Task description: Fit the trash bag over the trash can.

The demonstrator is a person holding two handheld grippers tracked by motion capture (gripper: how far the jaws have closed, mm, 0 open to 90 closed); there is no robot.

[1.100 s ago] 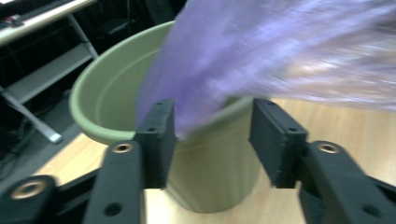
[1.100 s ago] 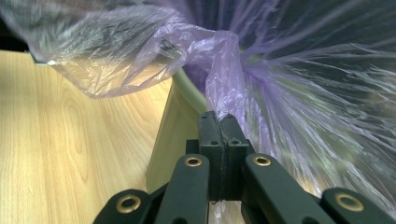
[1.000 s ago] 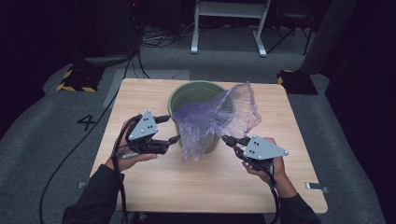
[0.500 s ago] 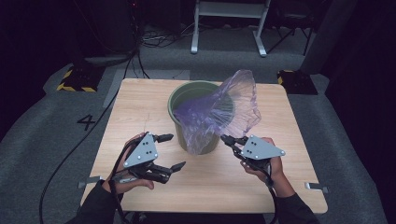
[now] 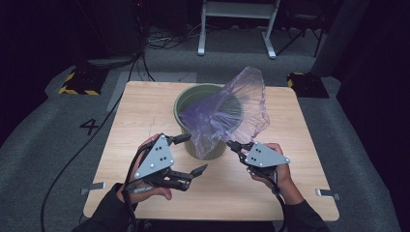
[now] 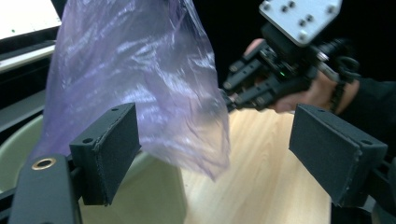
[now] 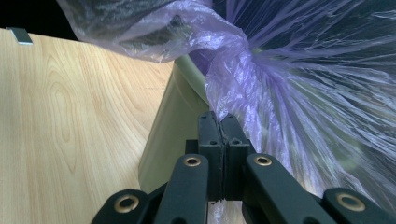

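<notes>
Bag partly over the bin, lining not yet finished

The purple bag (image 5: 227, 116) drapes across the green bin (image 5: 193, 99) on the counter (image 5: 145, 111), its mouth not yet spread around the rim. The right gripper (image 5: 232, 145) has its fingers clamped on a gathered edge; the left gripper (image 5: 186, 154), fingers just opened and empty, must regrip.

Bin's (image 5: 200, 104) inside behind purple bag (image 5: 227, 116)

You see the table (image 5: 145, 111) lit evenly from overhead while the room around it falls dark, with glare on the soft-focus bag (image 6: 140, 70).
</notes>
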